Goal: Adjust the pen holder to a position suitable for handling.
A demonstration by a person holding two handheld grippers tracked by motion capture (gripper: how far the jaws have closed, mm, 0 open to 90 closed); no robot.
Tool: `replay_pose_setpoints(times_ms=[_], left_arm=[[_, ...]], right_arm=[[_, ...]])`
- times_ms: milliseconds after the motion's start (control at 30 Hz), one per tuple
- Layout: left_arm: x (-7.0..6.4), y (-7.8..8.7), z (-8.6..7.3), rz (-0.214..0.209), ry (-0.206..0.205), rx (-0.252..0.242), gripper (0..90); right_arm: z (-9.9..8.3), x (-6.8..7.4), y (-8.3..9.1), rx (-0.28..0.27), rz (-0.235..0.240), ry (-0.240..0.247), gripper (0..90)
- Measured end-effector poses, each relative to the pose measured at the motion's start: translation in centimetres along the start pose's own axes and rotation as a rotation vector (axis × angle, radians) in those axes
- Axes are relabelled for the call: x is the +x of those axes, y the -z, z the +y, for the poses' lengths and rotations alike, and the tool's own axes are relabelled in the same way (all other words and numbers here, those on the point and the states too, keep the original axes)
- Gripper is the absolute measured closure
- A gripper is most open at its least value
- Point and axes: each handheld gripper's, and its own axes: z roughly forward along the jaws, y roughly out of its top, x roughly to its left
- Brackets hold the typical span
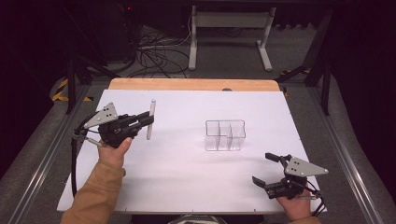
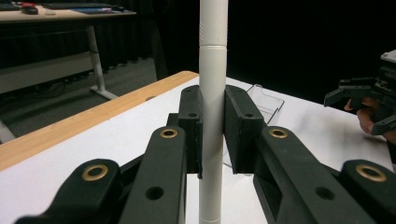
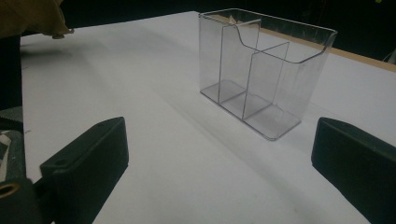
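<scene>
My left tool (image 1: 148, 119) pinches the upright white marker (image 1: 150, 119) mid-barrel, well left of the clear organizer (image 1: 225, 135); it could swivel and miss a slot, right tool (image 1: 267, 169) gaping empty.

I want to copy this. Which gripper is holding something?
The left gripper: its jaws clamp an upright white tube. The right gripper is open, holding nothing.

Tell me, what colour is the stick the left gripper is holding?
White. The stick shows best in the left gripper view, clamped upright by the left gripper.
</scene>
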Motion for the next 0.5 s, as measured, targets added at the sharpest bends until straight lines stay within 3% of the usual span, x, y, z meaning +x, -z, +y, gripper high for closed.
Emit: replay_pose_setpoints(times_ms=[267, 500], left_arm=[[-0.4, -1.1, 0.6, 0.007, -0.009, 0.010, 78.4], [-0.7, -2.3, 1.4, -0.030, 0.011, 0.009, 78.4]], right_arm=[[-0.4, -0.4, -0.5, 0.020, -0.001, -0.014, 3.6], [-0.6, -0.5, -0.6, 0.014, 0.003, -0.032, 3.4]])
